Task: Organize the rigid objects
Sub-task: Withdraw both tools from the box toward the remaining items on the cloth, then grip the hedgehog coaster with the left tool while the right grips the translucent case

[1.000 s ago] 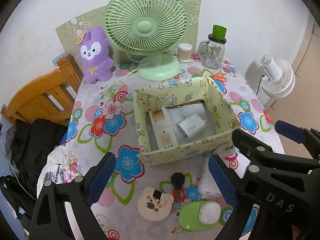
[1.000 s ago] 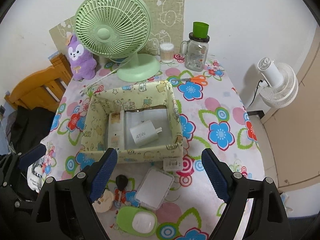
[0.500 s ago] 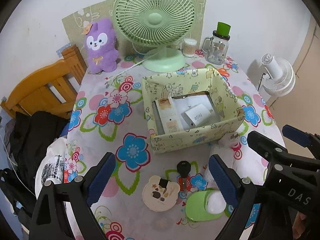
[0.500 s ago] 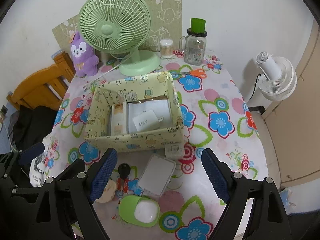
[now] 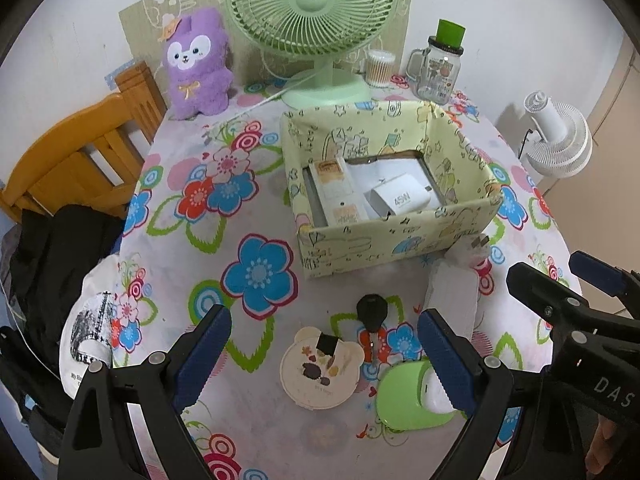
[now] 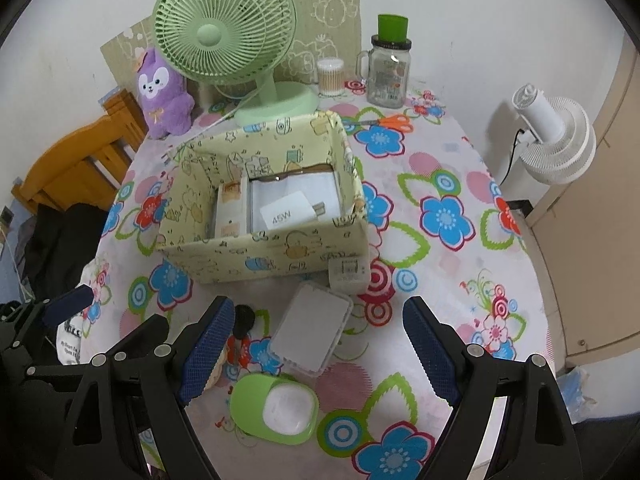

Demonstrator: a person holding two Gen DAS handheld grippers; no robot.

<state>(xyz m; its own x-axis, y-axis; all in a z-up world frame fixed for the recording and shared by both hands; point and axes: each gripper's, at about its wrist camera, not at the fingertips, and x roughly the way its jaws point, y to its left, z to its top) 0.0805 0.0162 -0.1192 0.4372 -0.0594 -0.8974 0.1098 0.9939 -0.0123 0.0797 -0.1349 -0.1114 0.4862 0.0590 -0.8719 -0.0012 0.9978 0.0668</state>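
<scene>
A pale yellow patterned box (image 5: 396, 246) (image 6: 272, 256) sits mid-table with a white 45W charger (image 5: 400, 200) (image 6: 286, 214) and flat packets inside. In front of it lie a clear plastic case (image 6: 310, 334) (image 5: 452, 292), a green and white device (image 6: 276, 408) (image 5: 416, 396), a bear-shaped dish (image 5: 320, 368), a black key (image 5: 372, 312) (image 6: 244, 320) and a small white box (image 6: 348, 274). My left gripper (image 5: 324, 356) hangs open above the dish. Over the clear case and green device, my right gripper (image 6: 318, 350) stands open, holding nothing.
At the back stand a green fan (image 5: 312, 4), a purple plush (image 5: 196, 64), a cotton swab tub (image 6: 330, 76) and a glass jar (image 6: 390, 70). Orange scissors (image 6: 390, 122) lie near it. A wooden chair (image 5: 76, 160) with dark clothes is left; a white fan (image 6: 556, 140) right.
Both grippers have sunk a little and drawn back toward the near table edge, so the box and small items sit farther up in each view. Jaws unchanged.
</scene>
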